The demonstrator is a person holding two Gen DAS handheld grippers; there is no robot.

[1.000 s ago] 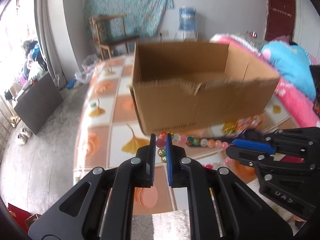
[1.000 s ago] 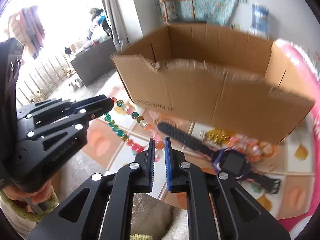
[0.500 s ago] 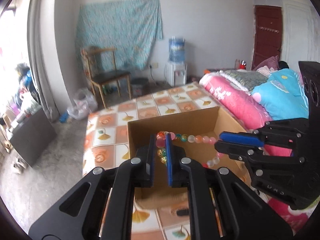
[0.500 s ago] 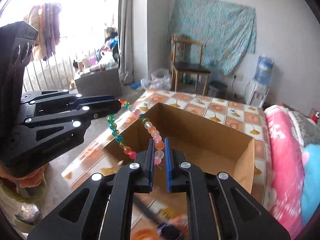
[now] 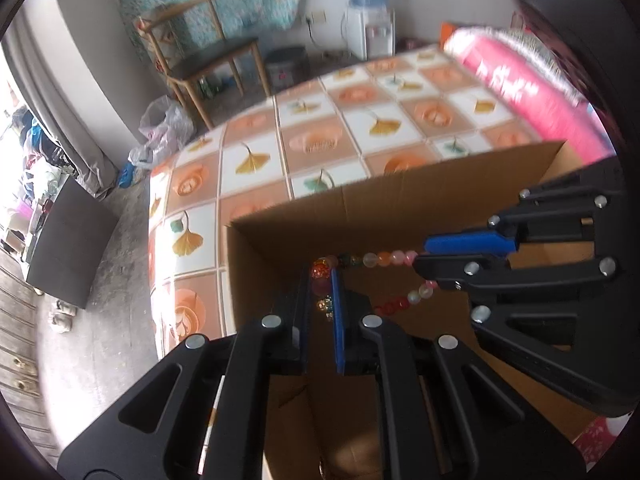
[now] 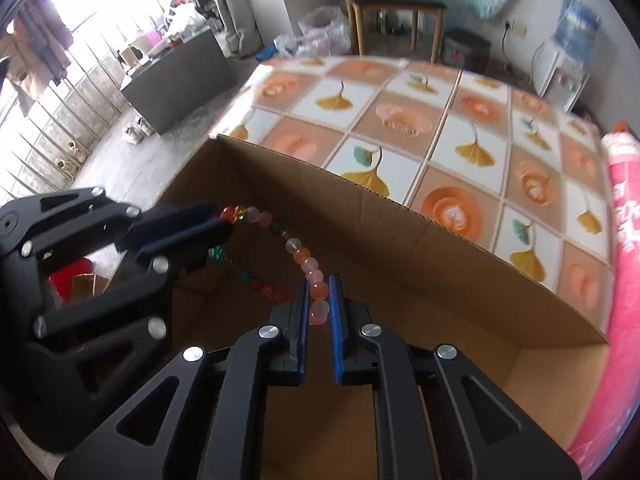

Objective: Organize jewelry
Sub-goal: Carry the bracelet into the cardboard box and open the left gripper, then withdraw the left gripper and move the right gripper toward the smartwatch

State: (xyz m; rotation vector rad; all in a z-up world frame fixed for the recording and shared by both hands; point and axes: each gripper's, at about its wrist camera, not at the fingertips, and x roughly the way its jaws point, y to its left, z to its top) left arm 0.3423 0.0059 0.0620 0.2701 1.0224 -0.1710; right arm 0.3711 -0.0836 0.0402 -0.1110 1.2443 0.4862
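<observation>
A bead necklace of pink, orange, clear and green beads hangs stretched between both grippers, over the open cardboard box. My left gripper is shut on one end of it, pinching a pink bead. My right gripper is shut on the other end, on an orange-pink bead of the necklace. The right gripper shows at the right in the left wrist view, and the left gripper at the left in the right wrist view. Both point down into the box. A lower loop of beads sags between them.
The box sits on a bed cover with orange squares and ginkgo leaves. A pink quilt lies along the right side. Beyond the bed stand a wooden chair, a water dispenser and a dark cabinet.
Both grippers carried the necklace up from the cover in front of the box to above its open top. They now tilt down into it. The grips stayed the same.
</observation>
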